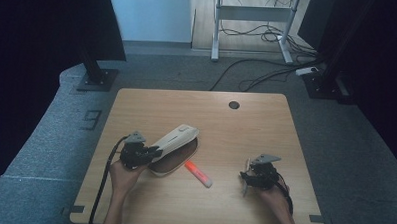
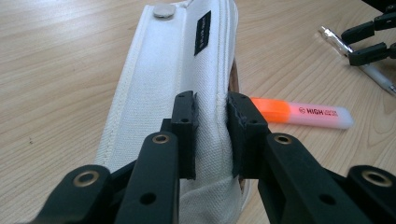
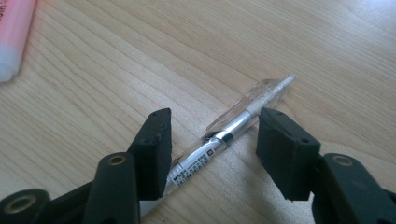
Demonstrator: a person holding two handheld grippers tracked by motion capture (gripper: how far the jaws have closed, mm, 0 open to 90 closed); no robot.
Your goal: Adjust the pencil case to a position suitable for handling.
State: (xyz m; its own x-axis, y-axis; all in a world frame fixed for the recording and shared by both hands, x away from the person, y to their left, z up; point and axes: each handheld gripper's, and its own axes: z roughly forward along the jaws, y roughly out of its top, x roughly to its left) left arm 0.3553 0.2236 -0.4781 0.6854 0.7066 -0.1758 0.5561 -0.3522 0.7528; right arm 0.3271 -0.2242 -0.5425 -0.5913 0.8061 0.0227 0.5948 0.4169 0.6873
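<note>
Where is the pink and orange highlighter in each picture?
High view: the highlighter lies mid-table, just right of the white pencil case.
Left gripper view: the highlighter lies at the right, beside the pencil case that the left hand-held gripper clamps.
Right gripper view: its pale end peeks in at the top left corner.
Shared landmark: the clear pen, also at and.

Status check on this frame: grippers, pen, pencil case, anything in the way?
Left gripper shut on pencil case edge. Right gripper open, jaws either side of the pen on table. Highlighter lies beside case, clear of the pen.
</note>
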